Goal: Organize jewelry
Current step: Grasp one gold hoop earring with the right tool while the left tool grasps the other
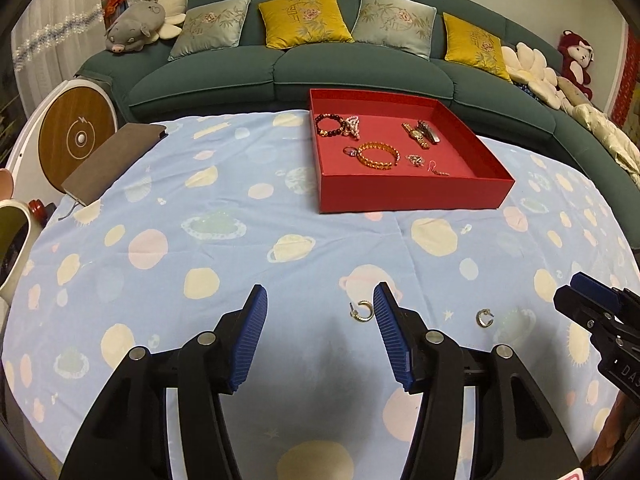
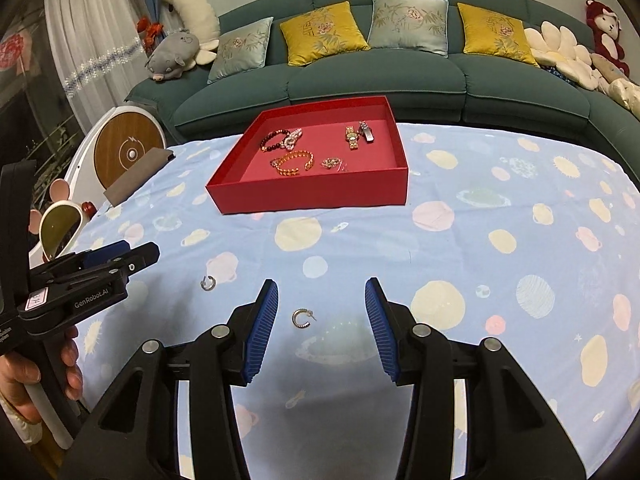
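Two small hoop earrings lie on the blue patterned cloth. In the left wrist view one earring (image 1: 362,311) lies just ahead of my open left gripper (image 1: 320,294), near its right finger, and the other earring (image 1: 485,317) lies further right. In the right wrist view one earring (image 2: 302,318) lies between the tips of my open right gripper (image 2: 321,286), and the other earring (image 2: 208,282) lies to the left. Both grippers are empty. A red tray (image 1: 412,194) (image 2: 312,196) at the far side holds bracelets, a watch and small earrings.
A brown notebook (image 1: 112,160) lies at the table's far left. A white device with a round wooden face (image 1: 76,136) and a white mirror (image 2: 60,228) stand off the left edge. A green sofa (image 2: 380,84) with cushions runs behind the table.
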The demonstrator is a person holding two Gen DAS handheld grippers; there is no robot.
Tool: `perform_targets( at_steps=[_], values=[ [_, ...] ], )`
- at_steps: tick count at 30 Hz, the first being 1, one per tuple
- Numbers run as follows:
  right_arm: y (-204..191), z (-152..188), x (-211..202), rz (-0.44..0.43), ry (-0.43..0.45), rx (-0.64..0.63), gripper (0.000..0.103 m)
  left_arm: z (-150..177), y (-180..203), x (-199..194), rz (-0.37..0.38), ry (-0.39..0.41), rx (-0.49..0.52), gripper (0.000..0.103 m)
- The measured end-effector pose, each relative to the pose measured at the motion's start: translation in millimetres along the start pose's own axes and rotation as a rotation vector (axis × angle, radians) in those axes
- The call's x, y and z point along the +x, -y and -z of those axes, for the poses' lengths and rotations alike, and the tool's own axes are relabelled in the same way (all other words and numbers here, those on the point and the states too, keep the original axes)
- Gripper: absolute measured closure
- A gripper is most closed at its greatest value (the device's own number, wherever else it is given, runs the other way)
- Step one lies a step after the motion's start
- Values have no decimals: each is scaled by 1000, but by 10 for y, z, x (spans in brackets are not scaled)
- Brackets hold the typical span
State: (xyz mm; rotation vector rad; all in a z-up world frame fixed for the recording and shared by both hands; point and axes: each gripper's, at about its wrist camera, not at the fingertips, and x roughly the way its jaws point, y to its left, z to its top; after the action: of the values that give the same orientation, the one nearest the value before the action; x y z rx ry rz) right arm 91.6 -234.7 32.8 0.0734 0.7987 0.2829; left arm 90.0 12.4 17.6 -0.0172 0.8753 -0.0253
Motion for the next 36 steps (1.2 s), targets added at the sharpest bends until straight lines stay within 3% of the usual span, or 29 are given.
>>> perform_targets(
  at_steps=[10,21,28,36],
  values=[
    [-152,291,441,13,-109,-79,59,223,-152,150,-14,-57,14,50],
    [-284,272,768,44,-121,-142,59,265,-271,177,1,-72,1,47],
    [-304,286,760,47,-114,-159,83,283,-310,207,6,-82,-7,47],
    [-290,301,728,37,-114,-151,83,234,-170,281,55,-85,-13,47]
  ],
)
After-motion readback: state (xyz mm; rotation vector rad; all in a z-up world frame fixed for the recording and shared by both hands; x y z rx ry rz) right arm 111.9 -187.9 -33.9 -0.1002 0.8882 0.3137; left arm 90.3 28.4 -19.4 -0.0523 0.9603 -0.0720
